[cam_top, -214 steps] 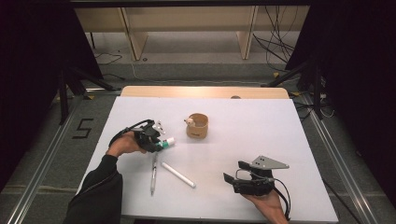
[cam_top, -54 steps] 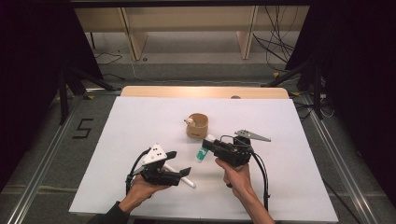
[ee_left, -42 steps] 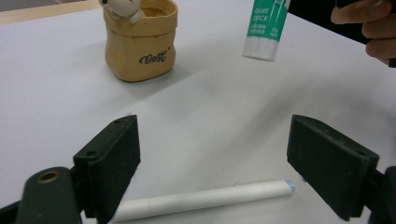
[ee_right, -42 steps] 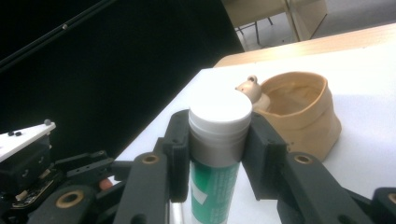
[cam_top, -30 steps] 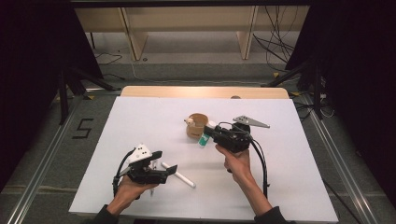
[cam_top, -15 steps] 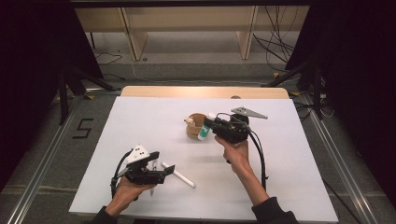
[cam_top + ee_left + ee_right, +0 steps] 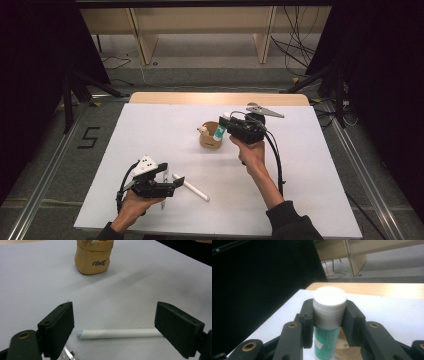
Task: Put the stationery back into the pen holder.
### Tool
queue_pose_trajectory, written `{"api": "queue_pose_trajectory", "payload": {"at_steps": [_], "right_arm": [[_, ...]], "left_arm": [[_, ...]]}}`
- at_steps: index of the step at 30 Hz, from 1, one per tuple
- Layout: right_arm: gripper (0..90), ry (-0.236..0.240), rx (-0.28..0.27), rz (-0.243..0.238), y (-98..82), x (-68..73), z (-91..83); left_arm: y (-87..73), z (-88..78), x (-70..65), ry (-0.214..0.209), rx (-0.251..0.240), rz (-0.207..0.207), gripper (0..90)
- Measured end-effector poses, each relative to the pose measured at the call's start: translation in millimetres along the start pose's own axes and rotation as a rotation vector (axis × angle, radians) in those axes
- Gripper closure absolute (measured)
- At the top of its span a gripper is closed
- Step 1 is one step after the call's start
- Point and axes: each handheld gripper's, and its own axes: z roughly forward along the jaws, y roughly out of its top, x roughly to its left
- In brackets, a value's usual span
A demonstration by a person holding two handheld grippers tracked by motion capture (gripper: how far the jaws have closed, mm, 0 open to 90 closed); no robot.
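Observation:
A green-and-white glue stick (image 7: pixel 329 312) with a white cap stands upright between the jaws of my right gripper (image 7: pixel 329 317), which is shut on it. In the high view that right gripper (image 7: pixel 225 125) holds the glue stick (image 7: pixel 219 133) just above the right rim of the tan holder (image 7: pixel 209 140). My left gripper (image 7: pixel 175 182) rests low near the front left of the table, open. Its jaws stand wide on either side of a white marker (image 7: pixel 117 333) lying on the table, without touching it. The tan holder (image 7: pixel 93 258) stands farther off, with a white item sticking out of it.
A silver pen (image 7: pixel 68 355) lies by the left jaw of my left gripper. The white table (image 7: pixel 310 165) ends in a wooden strip (image 7: pixel 220 98) at the far edge. Black stands and cables lie on the floor beyond.
My right gripper has carried the glue stick away from the person and a little up, to the tan holder's rim. The left gripper has stayed over the white marker.

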Motion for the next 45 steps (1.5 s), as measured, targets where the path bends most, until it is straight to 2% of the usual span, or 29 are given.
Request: {"api": "queue_pose_trajectory", "payload": {"at_steps": [11,17,25,45], "right_arm": [[65.5,-0.05,0.021,-0.024,10.3,-2.4,23.5],[65.4,-0.083,0.044,-0.049,11.1,-4.3,33.7],[65.4,-0.11,0.073,-0.06,7.9,-6.9,48.0],[65.4,-0.14,0.116,-0.089,6.2,-9.8,71.3]], "left_arm": [[-2.0,-2.8,0.7,0.01,-0.001,0.004,15.5],[-3.5,-3.7,-0.6,0.008,0.004,0.012,15.5],[-5.2,-3.4,-0.5,0.01,0.005,0.012,15.5],[-6.0,-2.8,0.1,0.009,0.006,0.013,15.5]]}}
